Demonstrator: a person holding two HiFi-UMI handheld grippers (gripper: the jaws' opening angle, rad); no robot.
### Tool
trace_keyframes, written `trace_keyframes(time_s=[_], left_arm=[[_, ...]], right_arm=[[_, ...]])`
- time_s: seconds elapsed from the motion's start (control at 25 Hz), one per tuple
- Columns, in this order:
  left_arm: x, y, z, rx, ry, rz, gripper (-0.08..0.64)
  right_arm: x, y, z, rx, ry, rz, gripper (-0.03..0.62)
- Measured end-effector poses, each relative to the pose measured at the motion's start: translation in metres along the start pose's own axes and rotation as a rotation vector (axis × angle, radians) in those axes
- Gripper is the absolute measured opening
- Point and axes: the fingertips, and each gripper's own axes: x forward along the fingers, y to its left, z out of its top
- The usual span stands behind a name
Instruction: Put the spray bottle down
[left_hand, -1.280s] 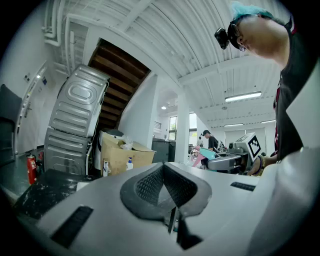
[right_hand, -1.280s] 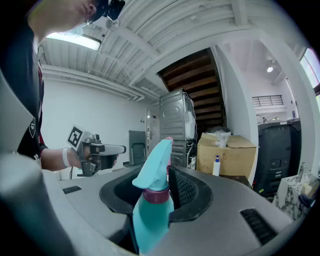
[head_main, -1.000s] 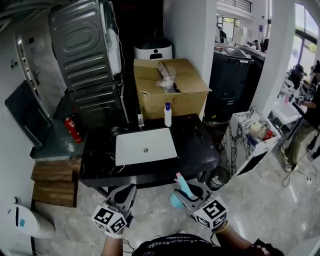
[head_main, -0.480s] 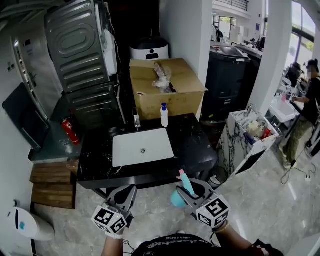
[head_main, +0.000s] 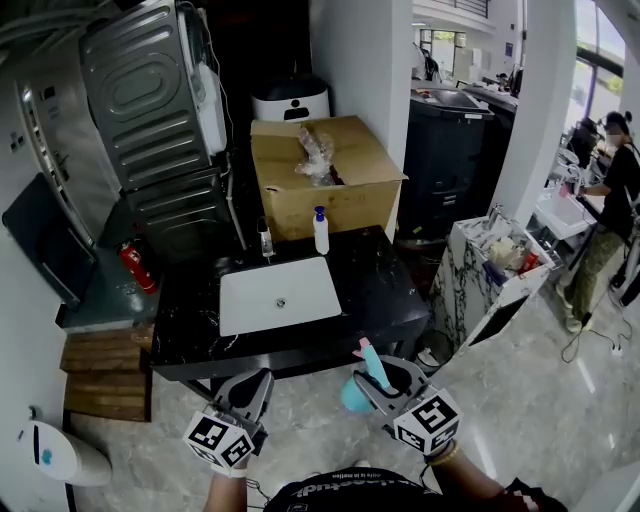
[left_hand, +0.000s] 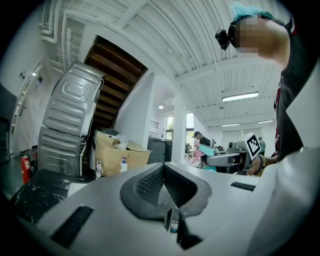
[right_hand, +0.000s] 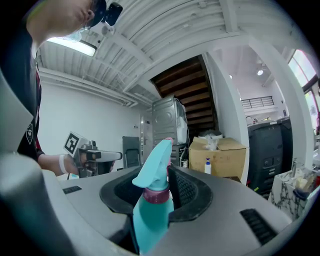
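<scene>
A teal spray bottle (right_hand: 151, 202) with a pink collar and a teal trigger head stands upright between the jaws of my right gripper (right_hand: 159, 174), which is shut on it. In the head view the bottle (head_main: 364, 376) and the right gripper (head_main: 383, 383) hang over the floor, just in front of the black counter (head_main: 385, 290) with its white sink (head_main: 279, 296). My left gripper (head_main: 247, 392) is beside it at the same height. Its pads meet at the tip and hold nothing (left_hand: 163, 169).
On the counter's far edge stands a white pump bottle (head_main: 321, 232), with a cardboard box (head_main: 325, 175) behind it. Grey appliances (head_main: 150, 100) are stacked at the left, with a red extinguisher (head_main: 136, 268) and wooden steps (head_main: 105, 375). At the right are a marble cabinet (head_main: 500, 275) and a person (head_main: 612, 200).
The counter and the room have drifted slightly up and left in the head view. Both grippers keep their place in the picture, and the bottle stays gripped.
</scene>
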Motion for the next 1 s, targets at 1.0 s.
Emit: trace_keyframes(time_s=[1.0], left_arm=[[0.091,-0.064,-0.015,0.016,0.037,-0.038,0.015]], right_arm=[[-0.061,-0.103,-0.034,0.087,0.031,-0.073,0.170]])
